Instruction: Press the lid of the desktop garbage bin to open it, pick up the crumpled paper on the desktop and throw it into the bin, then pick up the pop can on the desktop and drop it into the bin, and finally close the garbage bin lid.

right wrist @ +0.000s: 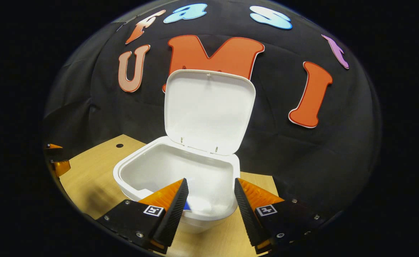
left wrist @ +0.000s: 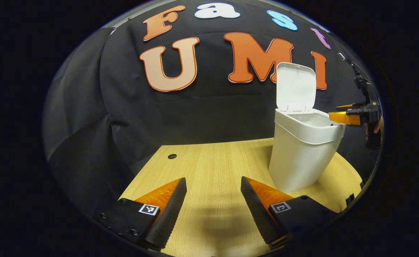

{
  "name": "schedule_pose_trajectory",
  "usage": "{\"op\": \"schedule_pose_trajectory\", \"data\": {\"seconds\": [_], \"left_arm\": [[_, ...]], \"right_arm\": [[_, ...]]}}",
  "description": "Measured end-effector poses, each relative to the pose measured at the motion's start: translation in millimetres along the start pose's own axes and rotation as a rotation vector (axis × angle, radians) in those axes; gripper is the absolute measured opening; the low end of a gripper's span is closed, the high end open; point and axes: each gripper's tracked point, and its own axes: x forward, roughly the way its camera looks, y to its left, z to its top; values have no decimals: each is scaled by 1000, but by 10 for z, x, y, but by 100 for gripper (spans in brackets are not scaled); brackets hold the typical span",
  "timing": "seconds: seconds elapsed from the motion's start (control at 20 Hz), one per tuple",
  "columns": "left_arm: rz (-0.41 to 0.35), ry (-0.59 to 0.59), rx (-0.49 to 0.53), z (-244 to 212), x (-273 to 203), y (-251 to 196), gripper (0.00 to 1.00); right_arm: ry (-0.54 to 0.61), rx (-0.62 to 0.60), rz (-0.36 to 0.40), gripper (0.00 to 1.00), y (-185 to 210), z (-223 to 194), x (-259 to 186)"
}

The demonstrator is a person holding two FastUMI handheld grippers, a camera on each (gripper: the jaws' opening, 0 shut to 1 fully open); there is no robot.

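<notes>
Bin (right wrist: 138, 167) white, lid (right wrist: 209, 110) upright, possibly can inside.

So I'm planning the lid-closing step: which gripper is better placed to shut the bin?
Right, probably. The right gripper hangs open just over the bin rim, facing the raised lid. The left gripper sits low over the table, beside the bin.

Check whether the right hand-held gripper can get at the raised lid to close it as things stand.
Probably yes. The right hand-held gripper hangs open over the bin's mouth, and the lid stands upright just beyond it with nothing between them. The left hand-held gripper is off to the side.
</notes>
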Motion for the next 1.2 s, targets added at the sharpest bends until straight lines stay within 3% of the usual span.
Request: {"op": "schedule_pose_trajectory", "data": {"seconds": [0.45, 1.2], "left_arm": [[15, 22, -8, -128, 44, 33, 97], [35, 30, 7, -288, -13, 125, 98]], "right_arm": [[-70, -50, -30, 78, -82, 587, 0], [-235, -22, -68, 78, -288, 1811, 226]]}}
